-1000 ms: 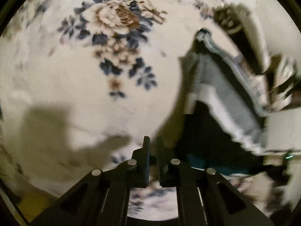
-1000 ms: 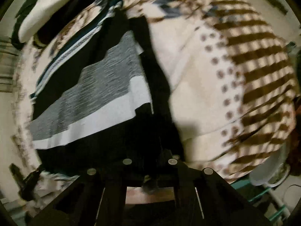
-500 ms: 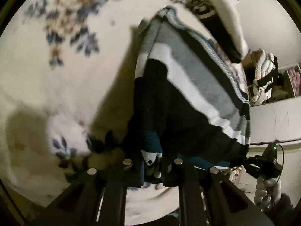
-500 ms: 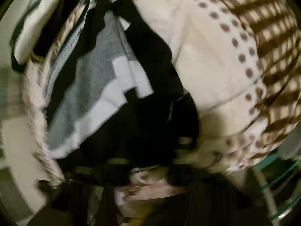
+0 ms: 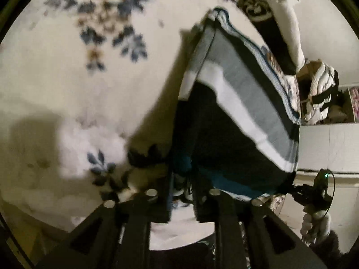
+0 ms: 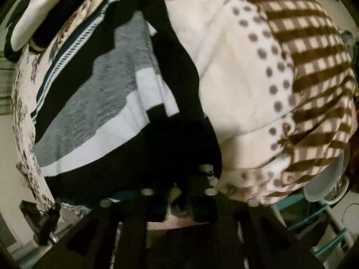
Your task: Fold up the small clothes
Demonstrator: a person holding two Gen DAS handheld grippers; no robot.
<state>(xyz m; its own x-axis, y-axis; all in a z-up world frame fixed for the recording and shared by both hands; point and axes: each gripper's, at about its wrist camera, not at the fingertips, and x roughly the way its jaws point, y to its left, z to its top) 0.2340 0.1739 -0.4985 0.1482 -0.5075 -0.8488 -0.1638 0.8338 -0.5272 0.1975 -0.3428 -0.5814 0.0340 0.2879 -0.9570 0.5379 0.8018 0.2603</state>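
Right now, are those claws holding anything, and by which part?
Both claws are opening at the near hem of the striped garment: left claw and right claw have cloth between them, loosening.

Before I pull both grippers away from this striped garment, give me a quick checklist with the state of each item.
1. Left gripper letting go: ok, jaws opening, garment edge between them.
2. Right gripper letting go: ok, jaws opening; too dark to see the cloth between them.
3. Striped garment folded over itself: ok, doubled layers show.
4. Garment resting on the floral bedspread: ok.
5. Fold edges aligned: cannot tell, blurred.
6. Spotted blanket clear of the fold: cannot tell.
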